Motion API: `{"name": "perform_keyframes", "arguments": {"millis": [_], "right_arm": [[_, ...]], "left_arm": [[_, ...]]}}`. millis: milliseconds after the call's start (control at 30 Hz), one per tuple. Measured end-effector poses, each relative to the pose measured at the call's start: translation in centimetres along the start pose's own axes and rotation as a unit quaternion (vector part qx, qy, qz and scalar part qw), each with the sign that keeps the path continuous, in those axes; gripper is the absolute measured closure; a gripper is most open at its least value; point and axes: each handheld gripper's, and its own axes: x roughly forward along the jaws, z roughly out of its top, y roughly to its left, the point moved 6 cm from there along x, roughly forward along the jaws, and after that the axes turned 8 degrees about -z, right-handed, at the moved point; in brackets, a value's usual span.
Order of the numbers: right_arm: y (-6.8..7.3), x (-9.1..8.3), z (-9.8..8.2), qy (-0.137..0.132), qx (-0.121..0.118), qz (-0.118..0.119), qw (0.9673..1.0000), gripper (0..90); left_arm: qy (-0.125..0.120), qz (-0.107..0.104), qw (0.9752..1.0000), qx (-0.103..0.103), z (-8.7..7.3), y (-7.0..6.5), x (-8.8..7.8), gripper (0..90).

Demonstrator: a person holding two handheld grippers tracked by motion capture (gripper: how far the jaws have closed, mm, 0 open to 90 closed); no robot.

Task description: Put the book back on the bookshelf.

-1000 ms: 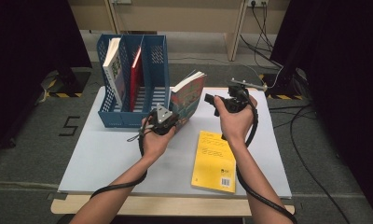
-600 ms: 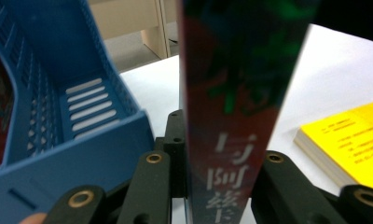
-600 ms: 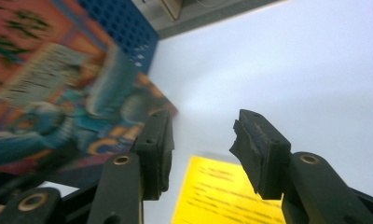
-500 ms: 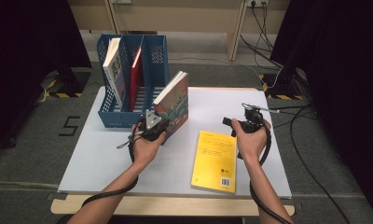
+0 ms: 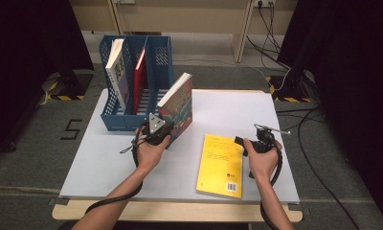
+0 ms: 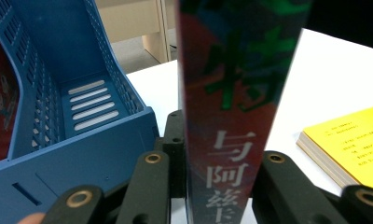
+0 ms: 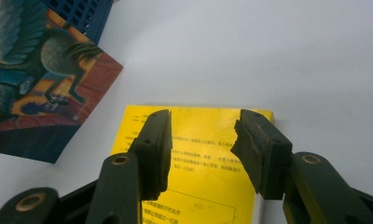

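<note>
On the pale tabletop (image 5: 132, 163), the left tool (image 5: 157, 133) clamps the colourful book (image 5: 180, 103) upright by its spine beside the blue file rack (image 5: 158, 57), likely ready to slot in. The right tool (image 5: 247, 143), jaws parted with nothing between them, hovers by the yellow book (image 5: 220, 165) lying flat.

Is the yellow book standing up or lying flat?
Lying flat: the yellow book rests cover-up on the table, nothing gripping it.

Colourful book's spine (image 6: 236, 140) clamped upright between claw jaws, blue file rack (image 6: 77, 140) just beside.
</note>
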Motion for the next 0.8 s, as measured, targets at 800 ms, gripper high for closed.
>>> {"name": "perform_keyframes", "arguments": {"millis": [800], "right_arm": [[-0.6,-0.5,-1.3,-0.013,0.002,0.012,0.9998,51.9]], "left_arm": [[-0.083,-0.001,0.9965,0.006,5.4,0.4,-0.4,62.8]]}}
